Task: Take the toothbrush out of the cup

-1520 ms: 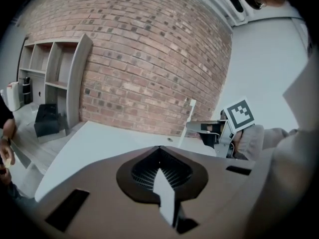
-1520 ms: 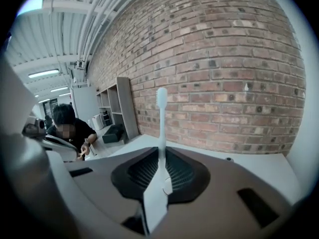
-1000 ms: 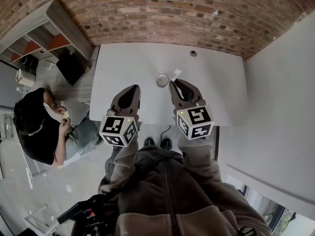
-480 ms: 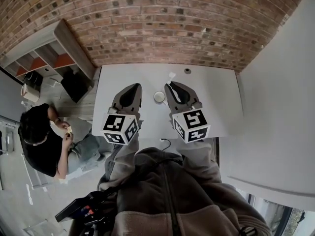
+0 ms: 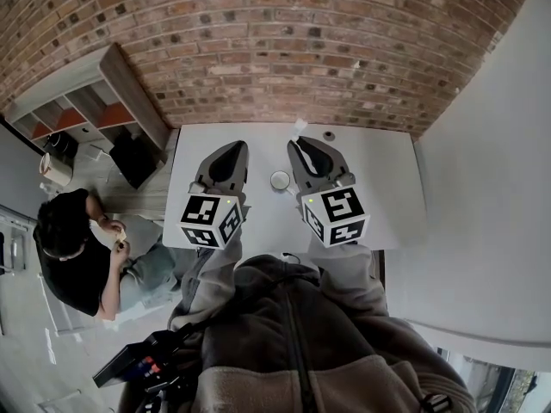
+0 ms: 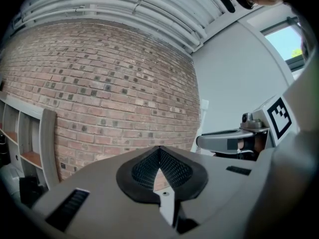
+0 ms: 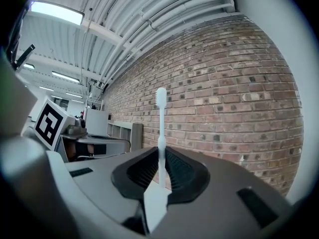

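Observation:
A white toothbrush [image 7: 160, 133] stands up between the jaws of my right gripper [image 7: 160, 176], which is shut on its handle; its head [image 5: 299, 126] pokes past the gripper tip in the head view. The small white cup [image 5: 281, 180] sits on the white table [image 5: 379, 179], between the two grippers and below them. My right gripper [image 5: 301, 147] is raised above the table to the cup's right. My left gripper [image 5: 225, 155] hangs to the cup's left, and its jaws [image 6: 159, 171] are shut with nothing in them.
A brick wall [image 5: 284, 50] runs along the table's far edge. A small dark round object [image 5: 329, 136] lies near the table's back edge. A person [image 5: 73, 248] sits to the left of the table, near a shelf unit [image 5: 95, 101].
Both grippers have risen and moved toward the wall. The toothbrush came along in the right gripper, away from the cup.

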Tool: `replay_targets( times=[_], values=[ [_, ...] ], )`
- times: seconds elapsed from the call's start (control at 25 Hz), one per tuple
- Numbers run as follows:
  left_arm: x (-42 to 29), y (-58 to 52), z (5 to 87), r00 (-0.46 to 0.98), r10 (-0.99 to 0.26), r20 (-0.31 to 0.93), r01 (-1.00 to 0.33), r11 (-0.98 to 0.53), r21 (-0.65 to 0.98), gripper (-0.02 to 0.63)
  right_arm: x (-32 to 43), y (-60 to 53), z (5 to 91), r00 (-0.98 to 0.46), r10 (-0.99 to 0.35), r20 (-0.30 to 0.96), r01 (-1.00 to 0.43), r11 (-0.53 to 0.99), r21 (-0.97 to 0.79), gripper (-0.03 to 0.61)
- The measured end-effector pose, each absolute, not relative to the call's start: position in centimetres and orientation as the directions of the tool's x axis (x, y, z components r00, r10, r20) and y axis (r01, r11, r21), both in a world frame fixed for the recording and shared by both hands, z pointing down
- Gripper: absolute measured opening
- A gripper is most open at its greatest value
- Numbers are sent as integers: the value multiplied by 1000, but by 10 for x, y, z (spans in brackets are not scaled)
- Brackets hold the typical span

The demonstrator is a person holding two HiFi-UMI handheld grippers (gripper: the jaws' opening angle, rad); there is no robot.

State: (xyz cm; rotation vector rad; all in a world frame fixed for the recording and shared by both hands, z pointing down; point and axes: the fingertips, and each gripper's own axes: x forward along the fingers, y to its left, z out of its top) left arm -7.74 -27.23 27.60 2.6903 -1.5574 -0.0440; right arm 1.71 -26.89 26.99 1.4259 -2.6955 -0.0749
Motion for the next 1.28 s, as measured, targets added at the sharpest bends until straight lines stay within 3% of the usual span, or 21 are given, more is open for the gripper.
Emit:
replay_targets(
  times=[1.28],
  values=[
    [-67,-271,282,522,-853,11,-852,-520,67,3,30,-261,272,-533,-843,71,-837,538,99,43]
  ],
)
